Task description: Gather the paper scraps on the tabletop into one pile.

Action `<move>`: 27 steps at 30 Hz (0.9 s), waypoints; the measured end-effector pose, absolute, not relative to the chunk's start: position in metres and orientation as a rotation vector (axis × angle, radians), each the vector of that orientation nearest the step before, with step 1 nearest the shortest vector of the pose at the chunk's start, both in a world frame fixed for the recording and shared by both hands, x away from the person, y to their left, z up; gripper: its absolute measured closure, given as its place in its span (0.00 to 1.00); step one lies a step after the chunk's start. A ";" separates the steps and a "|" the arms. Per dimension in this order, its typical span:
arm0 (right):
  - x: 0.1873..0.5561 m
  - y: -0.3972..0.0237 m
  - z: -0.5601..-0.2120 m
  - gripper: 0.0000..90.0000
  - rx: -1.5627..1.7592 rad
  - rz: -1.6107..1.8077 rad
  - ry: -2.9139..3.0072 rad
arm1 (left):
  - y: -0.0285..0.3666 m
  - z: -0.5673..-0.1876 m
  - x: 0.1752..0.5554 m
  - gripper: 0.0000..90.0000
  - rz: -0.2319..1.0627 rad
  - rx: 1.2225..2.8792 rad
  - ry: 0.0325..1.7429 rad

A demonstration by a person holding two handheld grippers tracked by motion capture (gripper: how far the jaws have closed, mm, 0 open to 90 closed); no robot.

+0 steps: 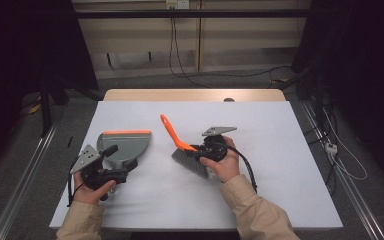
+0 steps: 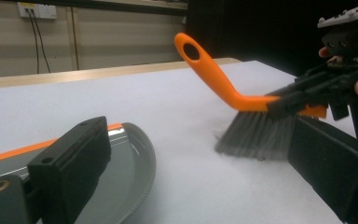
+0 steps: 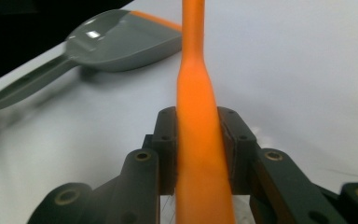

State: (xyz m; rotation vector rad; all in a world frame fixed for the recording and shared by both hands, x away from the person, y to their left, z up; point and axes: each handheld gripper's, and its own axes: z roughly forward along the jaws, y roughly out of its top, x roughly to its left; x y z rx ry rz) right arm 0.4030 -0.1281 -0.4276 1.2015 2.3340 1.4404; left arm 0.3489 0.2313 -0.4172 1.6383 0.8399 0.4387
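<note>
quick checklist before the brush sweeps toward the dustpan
1. Right gripper clamped on the brush handle: ok.
2. Bristles down on the table: ok.
3. Dustpan lying flat, orange lip away from the person: ok.
4. Left gripper gripping the dustpan handle: cannot tell; the jaws stand apart in the left gripper view.
5. Table between brush and dustpan free of things: ok.
6. Debris to sweep: cannot tell.

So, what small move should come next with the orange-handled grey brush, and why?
Probably a short sweep toward the grey plastic dustpan. The right gripper is shut on the orange-handled grey brush, bristles on the white table. The left gripper is at the dustpan's handle, its orange lip facing away from the person.
</note>
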 end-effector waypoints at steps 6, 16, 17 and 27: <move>0.408 -0.134 -0.416 0.80 1.223 1.498 2.298 | 0.231 -0.418 0.350 0.06 0.439 1.634 0.845; 0.397 -0.134 -0.379 0.80 1.157 1.623 2.238 | 0.231 -0.417 0.349 0.06 0.439 1.634 0.839; 0.397 -0.135 -0.376 0.80 1.158 1.626 2.229 | 0.231 -0.417 0.349 0.06 0.439 1.632 0.840; 0.414 -0.169 -0.377 0.80 1.235 1.513 2.146 | 0.231 -0.417 0.348 0.06 0.439 1.635 0.840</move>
